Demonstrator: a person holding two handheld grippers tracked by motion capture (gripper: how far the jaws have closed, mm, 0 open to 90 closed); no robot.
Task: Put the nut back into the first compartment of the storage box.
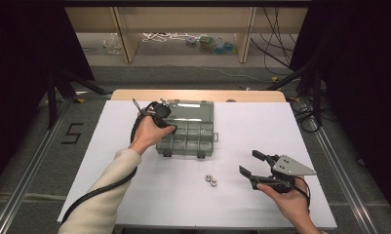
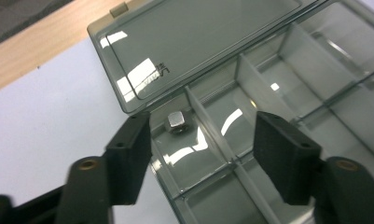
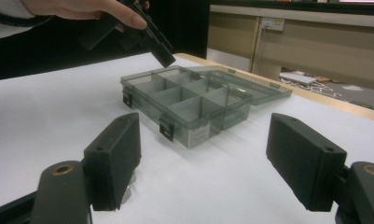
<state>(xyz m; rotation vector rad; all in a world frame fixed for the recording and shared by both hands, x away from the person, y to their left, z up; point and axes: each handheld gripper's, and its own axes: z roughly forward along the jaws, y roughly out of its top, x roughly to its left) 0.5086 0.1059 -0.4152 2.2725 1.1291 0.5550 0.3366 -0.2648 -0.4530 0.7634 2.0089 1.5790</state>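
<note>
High view: white table [image 1: 134, 195], grey compartment box [image 1: 185, 136] near its far middle, lid [image 1: 188, 108] thrown back flat toward the far edge. Left gripper [image 1: 160, 116] poised over the box's far left corner, held from the near side by the left hand [image 1: 146, 134], cable trailing back along the pale sleeve. Two nuts [image 1: 210, 180] side by side on the bare table, just in front of the box and well apart from it. Right gripper [image 1: 255, 165] low over the table to the right of those nuts, jaws spread and pointed left, nothing between them, grey plate on top, right hand [image 1: 288, 200] gripping from below.

Left gripper view: looking down between its own black jaws, set wide apart, released. One nut [image 2: 176, 122] lying loose on the floor of the box's corner compartment, right by the lid hinge, close to the left-hand jaw but not pressed by either pad. Neighbouring compartments bare, with glare on the clear floors. Open lid [image 2: 194, 42] beyond, lying on the table.

Right gripper view: own jaws wide open, empty, white table between them. Part of a nut [image 3: 128, 186] peeping out just behind the left-hand jaw, resting on the table. Box [image 3: 189, 100] farther off, latches on its near wall, lid [image 3: 259, 91] lying open to the right. Left gripper [image 3: 149, 39] hanging above the box's far corner, tips slanting down.
</note>
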